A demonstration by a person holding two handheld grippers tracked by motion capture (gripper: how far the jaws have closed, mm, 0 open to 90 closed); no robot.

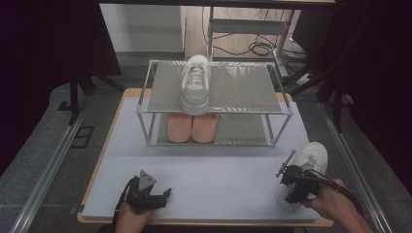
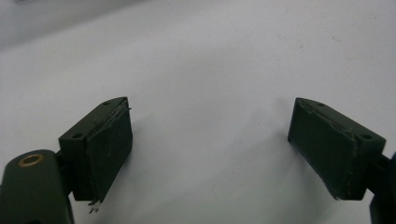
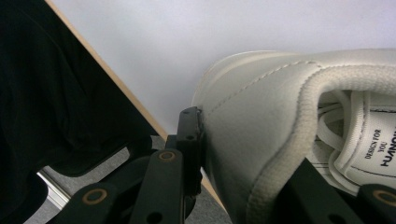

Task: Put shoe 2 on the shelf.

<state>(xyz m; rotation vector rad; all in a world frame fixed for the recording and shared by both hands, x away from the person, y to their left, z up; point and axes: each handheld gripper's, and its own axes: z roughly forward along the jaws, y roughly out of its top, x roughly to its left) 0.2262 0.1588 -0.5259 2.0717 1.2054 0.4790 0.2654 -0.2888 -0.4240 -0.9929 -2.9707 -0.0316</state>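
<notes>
second sneaker gripped at the table's edge, one place open on the rack

your right gripper (image 1: pixel 294 180) is clamped on the heel of a white sneaker (image 1: pixel 307 162) at the near right corner of the table (image 1: pixel 204 170). in the right gripper view one black jaw presses flat on the outer heel wall of the shoe (image 3: pixel 261 126) and the other reaches inside the collar, so the padded rim sits squeezed between them. the sneaker lies just ahead of your hand, toe pointing away toward the far right edge, sole on or barely off the tabletop; which of the two cannot be told.

by the look of things the job is about half done. its mate, a matching white sneaker (image 1: pixel 196 83), already stands on the top shelf of the metal shoe rack (image 1: pixel 243 90), toe away from you, left of centre, with bare shelf beside it. a pair of pink slippers (image 1: pixel 192 127) fills the lower shelf. what appears left: lift the held shoe, carry it forward and to the left, and set it next to its partner.

your left gripper (image 1: pixel 145 194) rests near the front left of the table, its jaws standing wide apart over bare surface (image 2: pixel 205 93), holding nothing.
</notes>
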